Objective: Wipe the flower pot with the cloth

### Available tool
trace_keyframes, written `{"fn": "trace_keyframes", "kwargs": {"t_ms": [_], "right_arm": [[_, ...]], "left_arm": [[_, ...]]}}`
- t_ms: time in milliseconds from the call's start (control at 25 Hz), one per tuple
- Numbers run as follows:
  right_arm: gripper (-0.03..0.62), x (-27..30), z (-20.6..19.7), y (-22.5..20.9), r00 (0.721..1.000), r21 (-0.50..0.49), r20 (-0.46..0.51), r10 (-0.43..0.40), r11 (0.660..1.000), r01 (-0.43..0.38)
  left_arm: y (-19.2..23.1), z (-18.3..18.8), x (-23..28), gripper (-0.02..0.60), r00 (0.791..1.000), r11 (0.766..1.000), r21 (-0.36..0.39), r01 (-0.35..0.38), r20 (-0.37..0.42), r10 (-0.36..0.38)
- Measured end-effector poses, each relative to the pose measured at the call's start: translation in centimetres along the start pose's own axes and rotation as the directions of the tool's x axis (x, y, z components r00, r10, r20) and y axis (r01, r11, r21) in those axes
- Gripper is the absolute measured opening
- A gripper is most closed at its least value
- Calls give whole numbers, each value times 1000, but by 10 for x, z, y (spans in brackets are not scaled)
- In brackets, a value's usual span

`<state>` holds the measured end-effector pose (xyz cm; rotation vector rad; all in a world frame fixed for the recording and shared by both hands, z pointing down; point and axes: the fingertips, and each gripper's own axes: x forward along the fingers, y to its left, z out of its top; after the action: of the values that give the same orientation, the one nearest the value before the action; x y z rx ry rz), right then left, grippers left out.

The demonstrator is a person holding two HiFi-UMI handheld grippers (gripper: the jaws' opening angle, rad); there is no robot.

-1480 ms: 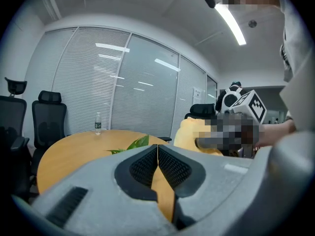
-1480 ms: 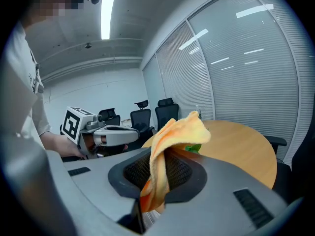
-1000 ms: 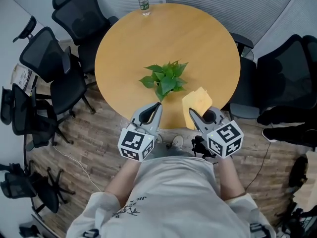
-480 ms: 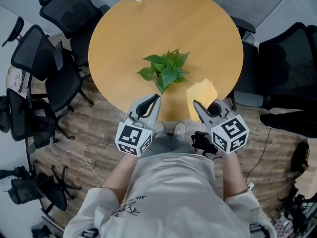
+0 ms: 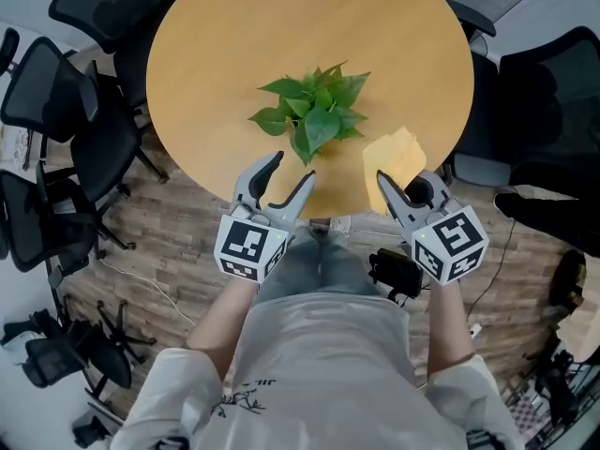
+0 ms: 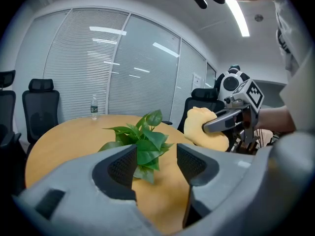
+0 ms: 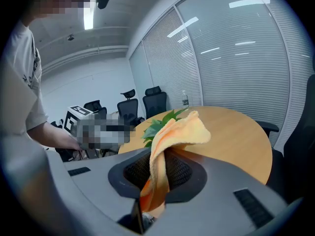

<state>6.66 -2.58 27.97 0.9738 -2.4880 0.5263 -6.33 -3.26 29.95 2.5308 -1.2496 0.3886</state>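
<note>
A small leafy green plant stands on the round wooden table; its leaves hide the pot. My left gripper hovers at the table's near edge, just in front of the plant. Its jaws are opening and nothing is between them. My right gripper is to the right of the plant, shut on a yellow cloth. In the right gripper view the cloth is pinched between the pads and folds over them, with leaves behind it.
Black office chairs crowd the table's left side, and another chair stands at its right. A water bottle stands on the far side of the table. A window wall with blinds runs behind it.
My left gripper's jaws have gone from shut to open. Both grippers have sunk toward the table's near edge, and the right one still holds the cloth.
</note>
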Motion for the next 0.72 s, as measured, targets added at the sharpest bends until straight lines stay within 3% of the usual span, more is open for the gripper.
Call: {"fn": "trace_keyframes", "kwargs": {"t_ms": [240,720], "right_arm": [[55,17,-21,-20,999,1,-32,-15,1000,15],[55,63,-50,-54,996,-59,-92,-15,998,10]], "left_arm": [[13,-31,30,373,999,1000,-16,10,-41,-11],[37,-74,74,447,997,999,-9,42,-62,-42]]}}
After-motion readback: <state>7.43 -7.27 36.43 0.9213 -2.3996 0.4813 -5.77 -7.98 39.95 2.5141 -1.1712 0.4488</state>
